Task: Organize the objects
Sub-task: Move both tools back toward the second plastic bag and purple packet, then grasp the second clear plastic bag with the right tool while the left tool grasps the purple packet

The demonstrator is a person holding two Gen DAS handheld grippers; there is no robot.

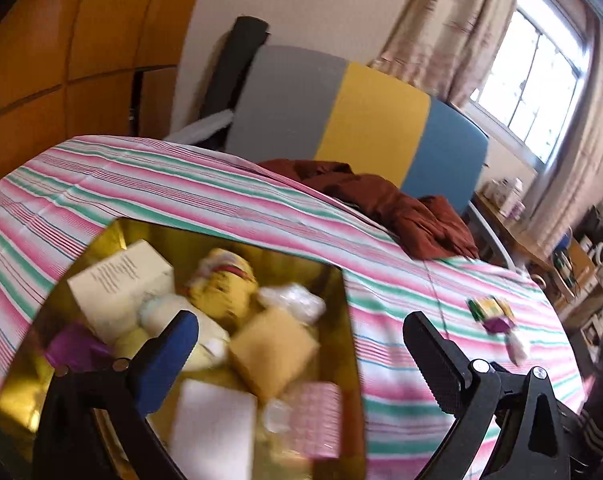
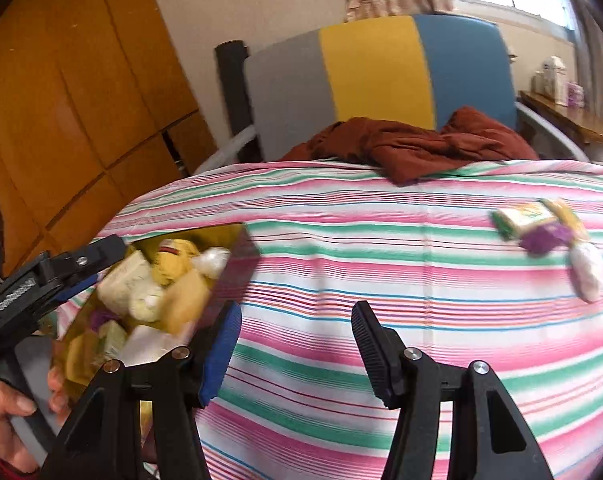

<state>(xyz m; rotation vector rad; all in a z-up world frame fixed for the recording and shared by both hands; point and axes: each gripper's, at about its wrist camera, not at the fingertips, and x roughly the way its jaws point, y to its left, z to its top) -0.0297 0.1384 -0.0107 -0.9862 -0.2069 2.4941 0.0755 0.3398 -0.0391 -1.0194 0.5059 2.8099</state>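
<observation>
A gold box (image 1: 343,320) sits on the striped cloth, filled with several small items: a white carton (image 1: 117,280), a yellow packet (image 1: 225,284), a tan block (image 1: 273,348). My left gripper (image 1: 301,344) is open and empty, hovering over the box's right edge. In the right wrist view the gold box (image 2: 237,248) is at the left, with the left gripper (image 2: 81,268) at its far rim. My right gripper (image 2: 297,336) is open and empty above the cloth. A small pile of packets (image 2: 541,228) lies far right; it also shows in the left wrist view (image 1: 493,316).
A striped tablecloth (image 2: 381,280) covers the table. A brown cloth (image 2: 421,144) lies at the far edge before a grey, yellow and blue chair (image 2: 373,68). Wooden cabinets (image 2: 73,92) stand left, a side table with jars (image 2: 561,112) right.
</observation>
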